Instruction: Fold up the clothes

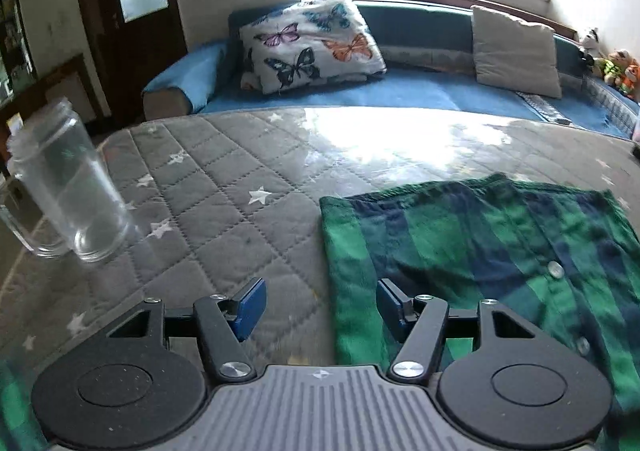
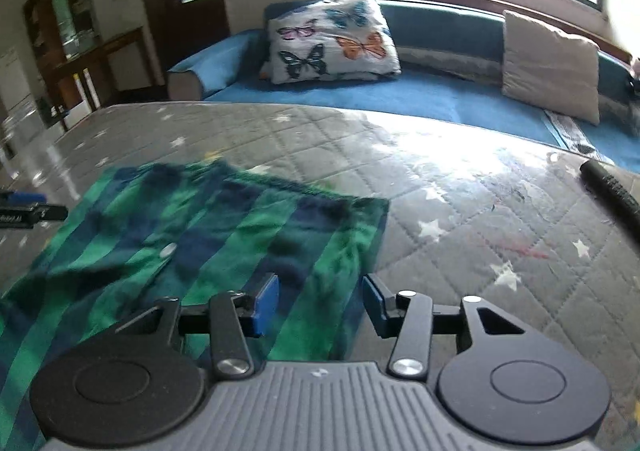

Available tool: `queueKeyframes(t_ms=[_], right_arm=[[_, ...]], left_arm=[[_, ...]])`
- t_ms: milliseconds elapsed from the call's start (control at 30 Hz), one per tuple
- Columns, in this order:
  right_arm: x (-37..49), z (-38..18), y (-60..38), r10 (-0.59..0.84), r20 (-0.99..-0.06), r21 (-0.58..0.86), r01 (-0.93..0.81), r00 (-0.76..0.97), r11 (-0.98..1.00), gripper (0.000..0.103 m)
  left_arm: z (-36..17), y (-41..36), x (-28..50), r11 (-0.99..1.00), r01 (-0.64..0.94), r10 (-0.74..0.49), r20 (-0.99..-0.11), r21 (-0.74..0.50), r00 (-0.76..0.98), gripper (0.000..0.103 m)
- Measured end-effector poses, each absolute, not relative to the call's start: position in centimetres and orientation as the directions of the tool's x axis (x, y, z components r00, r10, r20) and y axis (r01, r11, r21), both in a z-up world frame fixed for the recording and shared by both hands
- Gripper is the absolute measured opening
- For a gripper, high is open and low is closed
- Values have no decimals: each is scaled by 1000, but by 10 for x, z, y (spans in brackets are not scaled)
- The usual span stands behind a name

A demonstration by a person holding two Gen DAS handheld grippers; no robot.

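Note:
A green and navy plaid shirt (image 1: pixel 480 247) with white buttons lies flat on the grey quilted table cover (image 1: pixel 224 187). My left gripper (image 1: pixel 320 307) is open and empty, hovering over the shirt's left edge. In the right wrist view the same shirt (image 2: pixel 192 235) lies at the left and centre. My right gripper (image 2: pixel 320 303) is open and empty over the shirt's right edge. The tip of the left gripper (image 2: pixel 24 207) shows at the far left of that view.
A clear glass mug (image 1: pixel 64 187) stands at the table's left side. A black marker (image 2: pixel 608 187) lies at the table's right edge. Behind the table is a blue sofa (image 1: pixel 400 91) with a butterfly pillow (image 1: pixel 312 43) and a beige cushion (image 1: pixel 516 51).

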State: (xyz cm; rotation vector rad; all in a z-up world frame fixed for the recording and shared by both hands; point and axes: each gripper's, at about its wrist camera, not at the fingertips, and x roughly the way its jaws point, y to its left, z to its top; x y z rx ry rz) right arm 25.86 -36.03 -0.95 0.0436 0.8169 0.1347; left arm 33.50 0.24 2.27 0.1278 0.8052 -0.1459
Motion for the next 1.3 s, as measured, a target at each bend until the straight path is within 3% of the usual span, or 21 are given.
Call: queueKeyframes(t_ms=[133, 300, 367, 433, 467, 667, 833, 867, 967, 1067, 1300], right_arm=[[280, -19, -369, 119, -728, 101, -65, 675, 993, 43], [296, -28, -375, 114, -735, 119, -38, 669, 992, 36], [300, -31, -376, 112, -736, 122, -32, 667, 992, 27], [302, -32, -376, 110, -734, 117, -35, 670, 993, 10], [304, -32, -376, 110, -733, 120, -32, 672, 992, 7], [310, -24, -366, 94, -695, 82, -52, 712, 995, 4], [308, -20, -355, 99, -703, 52, -88, 704, 995, 10], [308, -20, -352, 100, -705, 46, -96, 703, 994, 10], [307, -17, -346, 102, -709, 28, -118, 698, 993, 15], [306, -15, -339, 105, -714, 10, -140, 693, 990, 33], [267, -11, -297, 204, -760, 10, -302, 617, 953, 42]], left_arm=[[14, 0, 353, 979, 196, -96, -736, 51, 670, 63], [6, -1, 363, 975, 221, -137, -743, 15, 655, 32], [6, -2, 365, 972, 234, -152, -741, 7, 654, 10], [7, -4, 366, 970, 243, -151, -732, 21, 664, 4], [7, -4, 366, 970, 240, -145, -725, 29, 673, 1], [11, -7, 371, 978, 193, -87, -679, 82, 729, 1], [4, -8, 383, 980, 156, -27, -684, 127, 729, 2], [4, -7, 384, 981, 148, -20, -685, 129, 728, 6], [11, -3, 381, 984, 139, -23, -689, 113, 725, 7], [20, -5, 366, 978, 187, -73, -682, 96, 728, 8], [17, -26, 311, 936, 337, -175, -698, 100, 694, 8]])
